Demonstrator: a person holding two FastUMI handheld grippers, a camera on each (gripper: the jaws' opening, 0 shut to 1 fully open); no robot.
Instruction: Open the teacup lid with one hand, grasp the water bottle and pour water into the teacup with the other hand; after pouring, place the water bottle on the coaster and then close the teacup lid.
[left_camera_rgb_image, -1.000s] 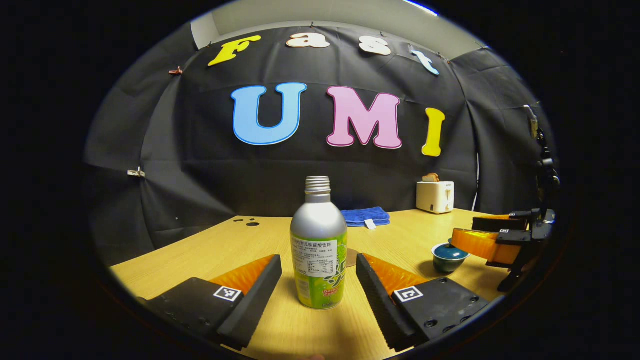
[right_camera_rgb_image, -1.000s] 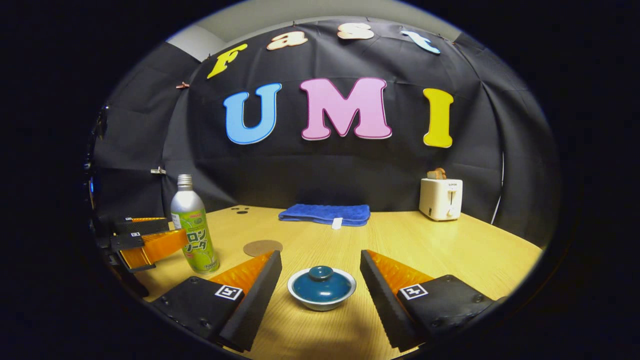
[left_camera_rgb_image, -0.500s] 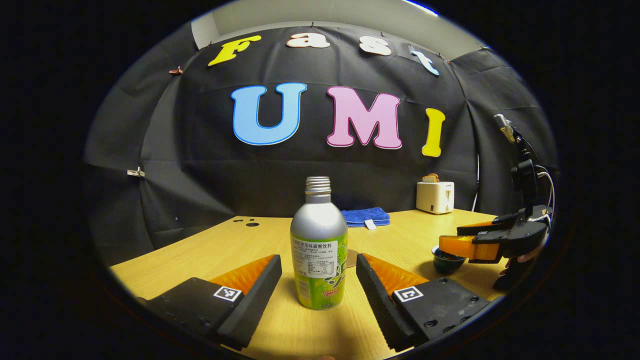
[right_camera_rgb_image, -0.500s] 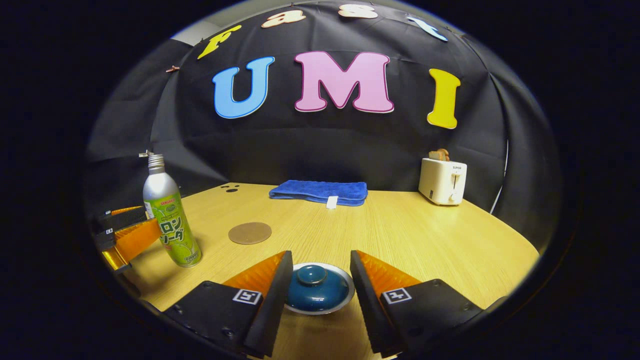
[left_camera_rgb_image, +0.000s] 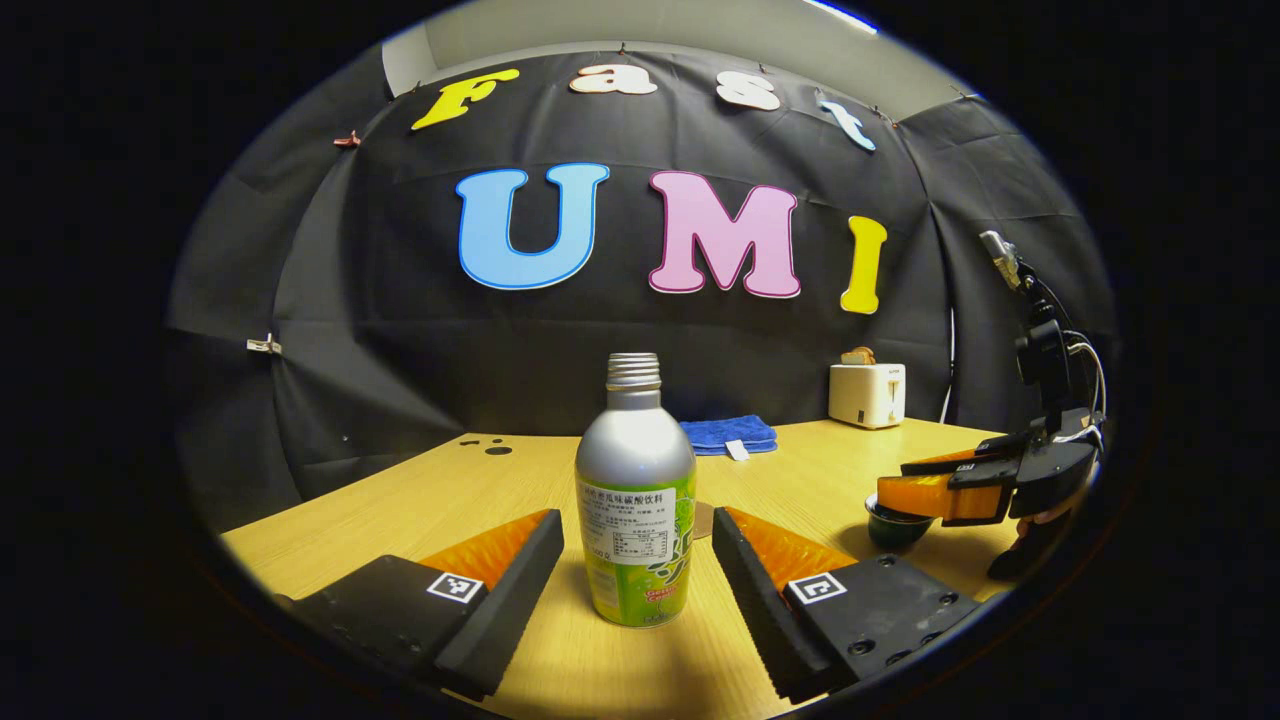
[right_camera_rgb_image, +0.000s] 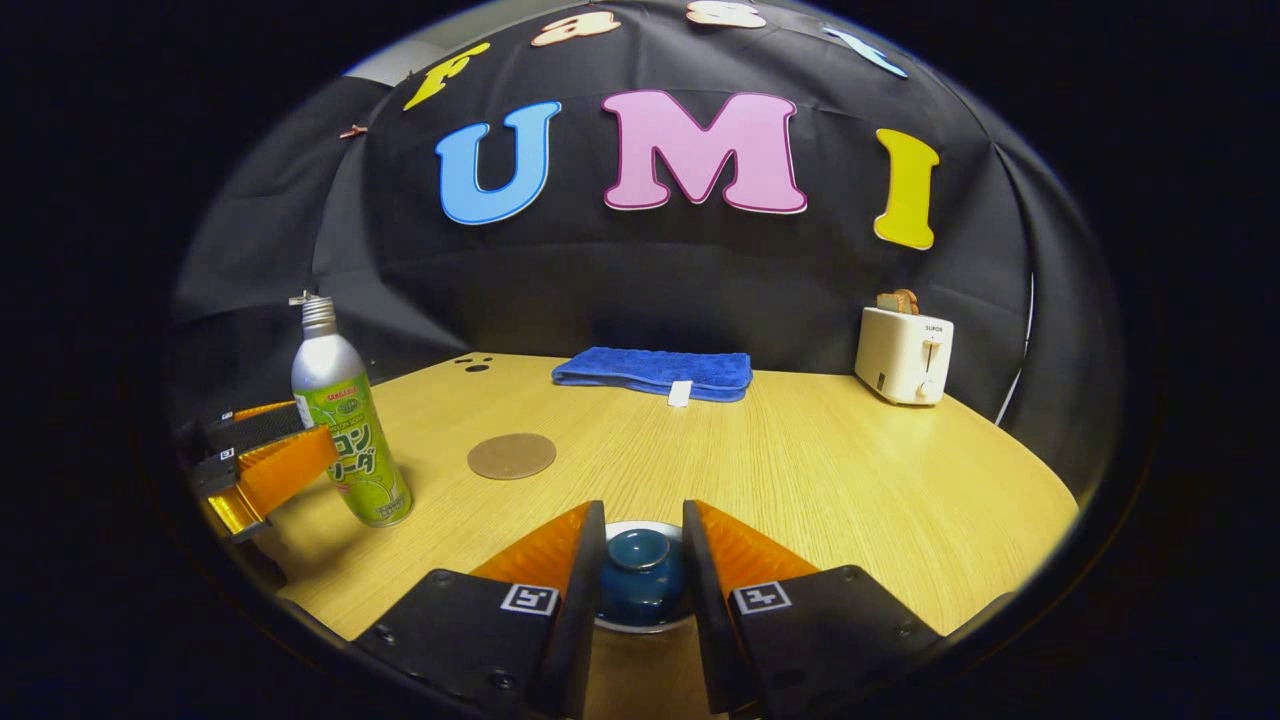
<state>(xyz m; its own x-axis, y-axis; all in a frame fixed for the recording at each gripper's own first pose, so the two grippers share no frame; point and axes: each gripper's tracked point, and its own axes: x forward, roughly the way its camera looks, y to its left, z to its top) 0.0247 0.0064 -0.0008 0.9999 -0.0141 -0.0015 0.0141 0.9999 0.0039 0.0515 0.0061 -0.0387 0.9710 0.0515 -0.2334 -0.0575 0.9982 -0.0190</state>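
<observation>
Lid grasp in progress; no water poured.

The teacup (right_camera_rgb_image: 640, 585), lid (right_camera_rgb_image: 640, 572) on, sits at the near table (right_camera_rgb_image: 850, 480) edge; the right gripper (right_camera_rgb_image: 643, 560) has narrowed onto the lid knob, contact uncertain. The water bottle (left_camera_rgb_image: 636, 495) stands upright between the spread left gripper (left_camera_rgb_image: 637, 545) fingers. Coaster (right_camera_rgb_image: 511, 455) unoccupied.

Dim booth, sharp focus, strong fisheye bending at edges, soft shadows on the table (right_camera_rgb_image: 850, 480).
</observation>
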